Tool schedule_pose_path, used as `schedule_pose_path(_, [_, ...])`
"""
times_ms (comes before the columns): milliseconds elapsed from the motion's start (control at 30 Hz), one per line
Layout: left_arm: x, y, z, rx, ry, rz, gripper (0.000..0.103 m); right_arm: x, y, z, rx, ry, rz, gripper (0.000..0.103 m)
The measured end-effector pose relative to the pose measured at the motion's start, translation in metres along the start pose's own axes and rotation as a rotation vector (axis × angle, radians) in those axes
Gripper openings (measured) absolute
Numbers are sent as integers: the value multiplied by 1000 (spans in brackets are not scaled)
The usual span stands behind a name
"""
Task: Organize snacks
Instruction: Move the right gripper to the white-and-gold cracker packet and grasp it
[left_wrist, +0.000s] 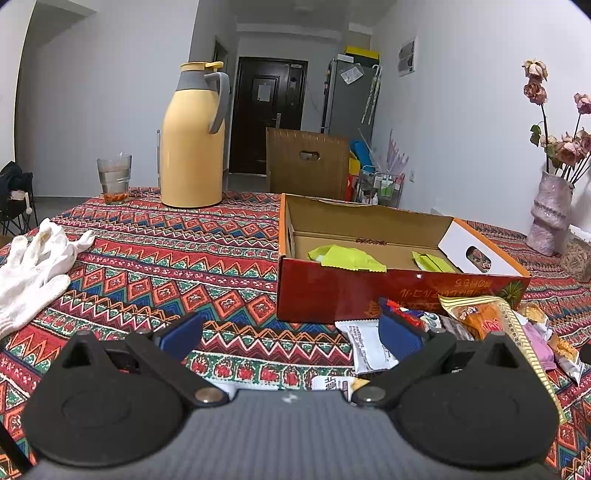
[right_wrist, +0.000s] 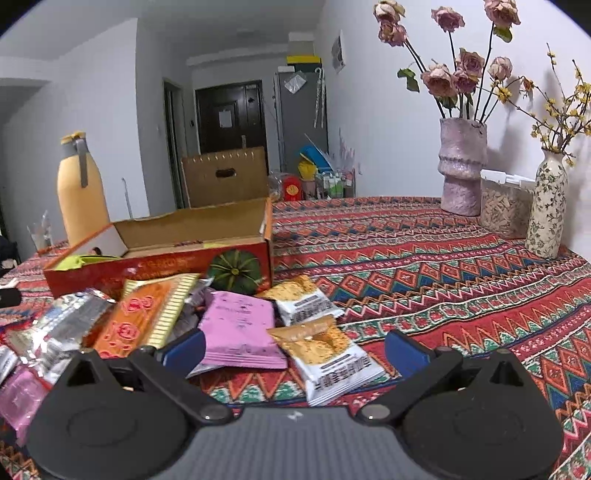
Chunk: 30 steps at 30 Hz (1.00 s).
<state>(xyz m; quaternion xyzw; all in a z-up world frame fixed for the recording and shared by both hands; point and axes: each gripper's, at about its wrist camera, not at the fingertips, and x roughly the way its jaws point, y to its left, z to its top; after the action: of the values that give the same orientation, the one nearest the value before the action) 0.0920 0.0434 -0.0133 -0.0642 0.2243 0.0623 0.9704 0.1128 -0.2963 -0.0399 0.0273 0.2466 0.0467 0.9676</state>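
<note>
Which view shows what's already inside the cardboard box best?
The left wrist view. It looks down into the box, showing the green packets on its floor. The right wrist view sees the box from lower, so its front wall hides all but a sliver of green at the left end.

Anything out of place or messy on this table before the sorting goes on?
Mostly the snack packets: they lie overlapping in a loose heap in front of the open cardboard box, which holds only a few green packets. A white glove lies crumpled on the tablecloth. Nothing looks spilled or damaged.
</note>
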Motion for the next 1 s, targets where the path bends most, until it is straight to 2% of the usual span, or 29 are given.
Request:
schedule_pose_path(100, [2, 2, -1, -15, 9, 0, 103, 15, -6, 6, -35, 53, -25, 103])
schedule_pose_path(200, [5, 5, -2, -28, 23, -1, 103, 31, -13, 9, -71, 117, -34, 95])
schedule_pose_path(233, [5, 5, -2, -30, 26, -1, 103, 37, -14, 9, -86, 141, -33, 92])
schedule_pose_path(300, [6, 5, -2, -30, 30, -2, 103, 45, -16, 9, -109, 176, -27, 91])
schedule_pose_path(433, [7, 4, -3, -33, 37, 0, 103, 56, -22, 9, -101, 207, 9, 83])
schedule_pose_path(600, [10, 6, -3, -42, 47, 9, 103, 63, -30, 6, -77, 217, 43, 77])
schedule_pose_path(667, [10, 7, -2, -47, 49, 11, 103, 61, -30, 6, -75, 211, 55, 66])
schedule_pose_path(733, [10, 7, -2, -50, 51, 10, 103, 59, -30, 6, -81, 204, 59, 49])
schedule_pose_path(1000, [12, 8, -3, -55, 57, 7, 103, 46, -28, 3, -58, 158, 36, 45])
